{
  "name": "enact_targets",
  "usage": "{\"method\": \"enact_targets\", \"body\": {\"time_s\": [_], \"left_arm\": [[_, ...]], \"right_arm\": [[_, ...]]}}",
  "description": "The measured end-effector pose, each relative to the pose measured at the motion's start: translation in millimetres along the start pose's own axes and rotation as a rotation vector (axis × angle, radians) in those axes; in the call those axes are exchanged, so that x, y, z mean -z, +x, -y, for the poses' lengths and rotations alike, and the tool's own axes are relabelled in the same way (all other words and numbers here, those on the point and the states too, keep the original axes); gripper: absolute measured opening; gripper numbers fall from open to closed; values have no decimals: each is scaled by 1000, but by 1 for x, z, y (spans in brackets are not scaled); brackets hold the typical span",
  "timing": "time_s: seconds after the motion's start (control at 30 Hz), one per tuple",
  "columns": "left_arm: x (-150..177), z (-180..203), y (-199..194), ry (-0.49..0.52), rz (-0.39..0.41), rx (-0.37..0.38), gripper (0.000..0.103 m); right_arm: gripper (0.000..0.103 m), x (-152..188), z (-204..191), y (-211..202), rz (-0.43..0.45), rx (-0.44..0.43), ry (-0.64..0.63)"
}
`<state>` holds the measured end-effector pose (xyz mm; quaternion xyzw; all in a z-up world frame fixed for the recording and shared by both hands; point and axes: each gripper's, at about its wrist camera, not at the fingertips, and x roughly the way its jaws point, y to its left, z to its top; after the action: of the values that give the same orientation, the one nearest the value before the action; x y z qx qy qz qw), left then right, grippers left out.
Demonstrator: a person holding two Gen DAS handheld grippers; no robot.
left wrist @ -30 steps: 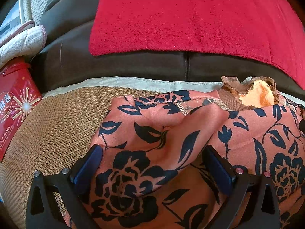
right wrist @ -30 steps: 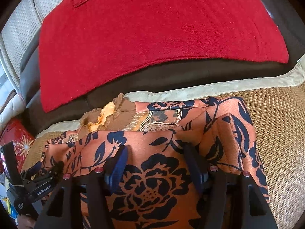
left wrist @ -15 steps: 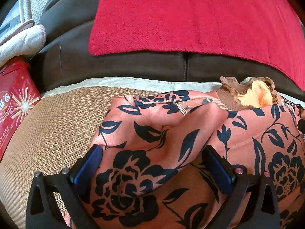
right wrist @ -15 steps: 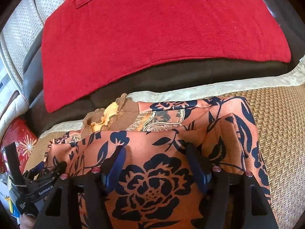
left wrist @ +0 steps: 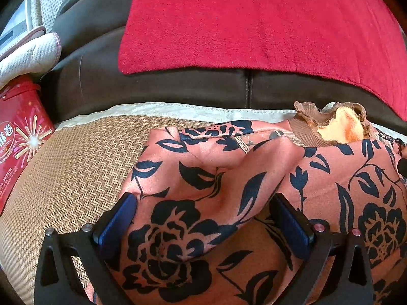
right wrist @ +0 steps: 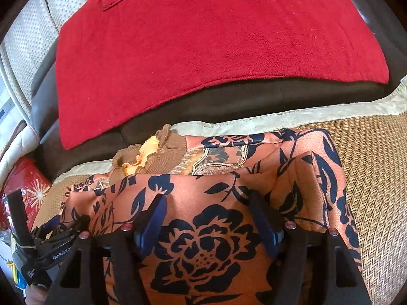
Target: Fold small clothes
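A small orange garment with a dark navy flower print and a brown ribbed collar lies on a woven mat, its bottom part folded up toward the collar. My left gripper is open, its blue-padded fingers straddling the fabric at the garment's left side. My right gripper is open too, its fingers straddling the folded fabric at the right side. The left gripper also shows at the far left of the right wrist view.
The woven tan mat with a pale border covers a dark brown sofa seat. A red towel hangs over the sofa back. A red printed box and a white quilted cushion sit at the left.
Both grippers have drawn back slightly toward me; the garment and its fold stay put. The jaws stay open.
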<state>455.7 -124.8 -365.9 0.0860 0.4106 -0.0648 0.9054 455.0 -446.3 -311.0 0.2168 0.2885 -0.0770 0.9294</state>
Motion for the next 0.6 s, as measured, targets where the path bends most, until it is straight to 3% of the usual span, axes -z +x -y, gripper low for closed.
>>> {"method": "enact_targets", "body": {"time_s": [0.4, 0.53, 0.6], "left_arm": [[-1, -2, -3, 3, -5, 10, 103], [-3, -7, -25, 8, 15, 69, 103], [-5, -11, -44, -4, 55, 84, 103]], "right_arm": [[73, -2, -2, 2, -2, -9, -7], [72, -3, 10, -15, 47, -87, 44], [72, -5, 10, -30, 74, -72, 23]]}}
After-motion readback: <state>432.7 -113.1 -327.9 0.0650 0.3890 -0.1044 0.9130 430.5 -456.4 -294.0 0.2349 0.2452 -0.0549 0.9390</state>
